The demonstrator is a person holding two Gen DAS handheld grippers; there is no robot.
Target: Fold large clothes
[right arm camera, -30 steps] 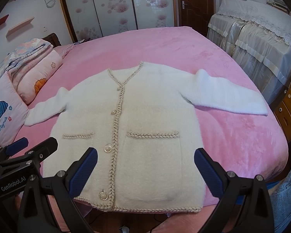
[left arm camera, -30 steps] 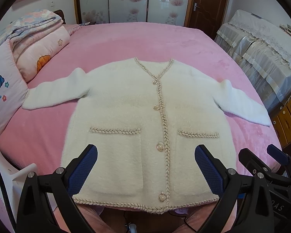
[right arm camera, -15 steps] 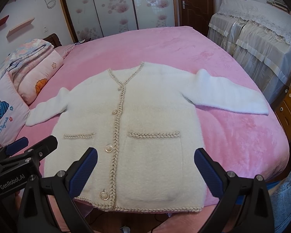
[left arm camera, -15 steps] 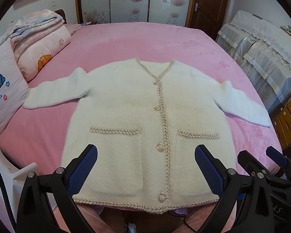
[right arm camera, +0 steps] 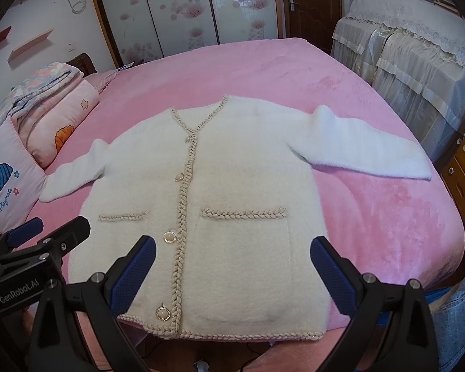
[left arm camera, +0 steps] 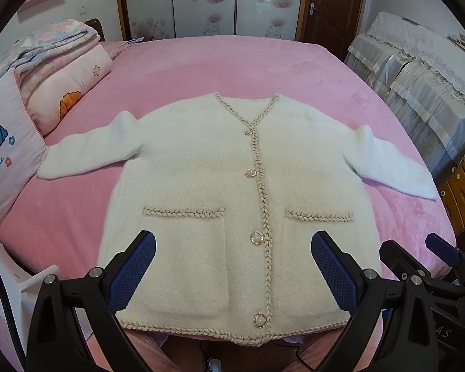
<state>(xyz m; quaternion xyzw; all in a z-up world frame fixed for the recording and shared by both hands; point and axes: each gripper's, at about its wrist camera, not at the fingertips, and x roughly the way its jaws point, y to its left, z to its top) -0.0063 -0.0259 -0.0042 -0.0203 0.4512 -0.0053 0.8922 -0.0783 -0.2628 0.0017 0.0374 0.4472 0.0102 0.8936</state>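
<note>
A fuzzy white cardigan (left arm camera: 201,170) with braided trim, pearl buttons and two front pockets lies flat and face up on the pink bed (left arm camera: 232,68), both sleeves spread out; it also shows in the right wrist view (right arm camera: 241,167). My left gripper (left arm camera: 232,266) is open and empty, above the cardigan's hem. My right gripper (right arm camera: 232,266) is open and empty, above the hem at the right pocket. Each gripper shows in the other's view, the right one (left arm camera: 418,266) at the right edge and the left one (right arm camera: 40,245) at the left edge.
Pink pillows (left arm camera: 3,155) and a folded quilt (left arm camera: 52,49) lie at the bed's left end. Covered furniture (left arm camera: 418,86) and a wooden drawer unit (left arm camera: 462,186) stand to the right. A wardrobe and a door are behind the bed.
Both grippers have drifted slightly; the view has barely shifted. The cardigan has not moved and both grippers stay open.
</note>
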